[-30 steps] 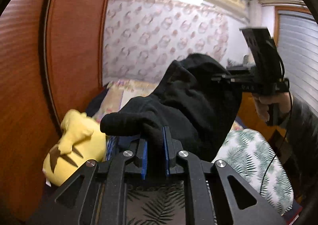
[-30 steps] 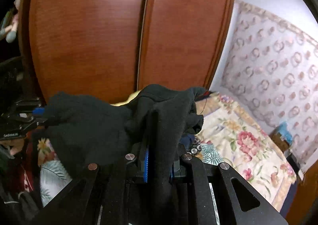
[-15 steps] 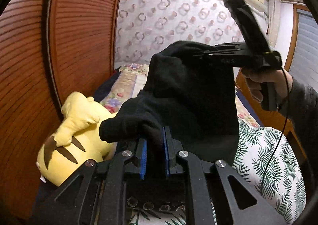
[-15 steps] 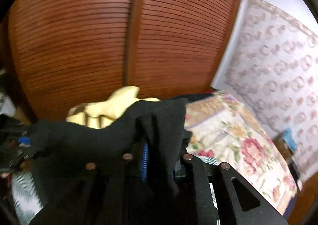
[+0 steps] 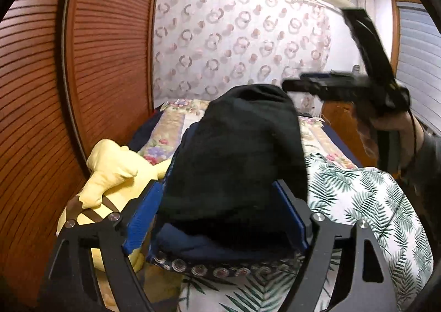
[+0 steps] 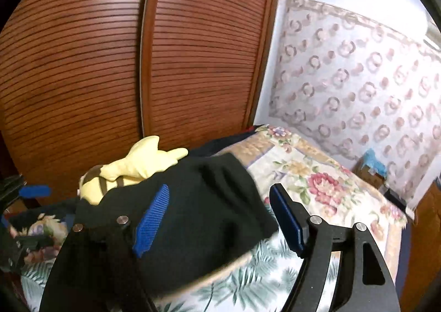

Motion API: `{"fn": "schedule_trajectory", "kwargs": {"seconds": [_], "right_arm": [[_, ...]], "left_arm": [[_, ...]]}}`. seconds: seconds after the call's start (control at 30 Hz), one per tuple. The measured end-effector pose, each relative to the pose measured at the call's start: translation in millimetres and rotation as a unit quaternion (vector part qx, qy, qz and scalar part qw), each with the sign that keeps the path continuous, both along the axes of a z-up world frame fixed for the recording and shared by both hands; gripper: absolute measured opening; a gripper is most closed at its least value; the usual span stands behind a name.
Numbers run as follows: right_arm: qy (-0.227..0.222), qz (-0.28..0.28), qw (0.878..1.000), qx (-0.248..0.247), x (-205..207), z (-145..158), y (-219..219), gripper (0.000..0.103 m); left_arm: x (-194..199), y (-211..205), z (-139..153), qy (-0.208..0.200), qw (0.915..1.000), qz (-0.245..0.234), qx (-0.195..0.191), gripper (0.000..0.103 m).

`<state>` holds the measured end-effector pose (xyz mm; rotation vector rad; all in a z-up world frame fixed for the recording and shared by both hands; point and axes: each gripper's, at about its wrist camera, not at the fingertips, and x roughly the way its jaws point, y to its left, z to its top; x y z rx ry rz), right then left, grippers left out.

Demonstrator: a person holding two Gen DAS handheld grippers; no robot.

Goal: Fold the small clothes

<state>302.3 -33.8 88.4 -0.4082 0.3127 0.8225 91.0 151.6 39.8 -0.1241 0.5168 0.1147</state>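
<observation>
A black fleece garment (image 5: 237, 163) lies bunched on the bed, over a dark blue piece of clothing (image 5: 193, 246). My left gripper (image 5: 217, 218) is open, its blue pads on either side of the garment's near end. In the right wrist view the same black garment (image 6: 193, 215) lies draped between the jaws of my open right gripper (image 6: 220, 221), partly over the left blue pad (image 6: 151, 221). The right gripper also shows in the left wrist view (image 5: 292, 84), raised above the garment's far end.
A yellow plush toy (image 5: 110, 174) lies left of the garment against the slatted wooden wardrobe doors (image 6: 124, 64). The bed carries a palm-leaf sheet (image 5: 358, 201) and a floral quilt (image 6: 317, 174). A patterned curtain (image 5: 234, 50) hangs behind.
Both grippers have opened and let go of the black garment, which has dropped onto the bed. The right gripper has pulled up and away from its far end.
</observation>
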Motion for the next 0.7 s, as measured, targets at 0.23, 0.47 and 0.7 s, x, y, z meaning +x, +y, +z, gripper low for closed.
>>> {"fn": "schedule_trajectory", "kwargs": {"seconds": [0.23, 0.47, 0.7], "right_arm": [[0.023, -0.05, 0.997, 0.048, -72.0, -24.2, -77.4, 0.077], [0.036, -0.101, 0.992, 0.073, -133.9, -50.1, -136.5, 0.077], [0.028, -0.172, 0.981, 0.089, -196.1, -51.1, -163.6, 0.077]], "left_arm": [[-12.6, -39.9, 5.7, -0.009, 0.9991, -0.038, 0.019, 0.085], [-21.7, -79.8, 5.6, -0.02, 0.9968, -0.075, 0.016, 0.085], [-21.9, -111.5, 3.1, -0.022, 0.9955, -0.091, 0.015, 0.085]]}}
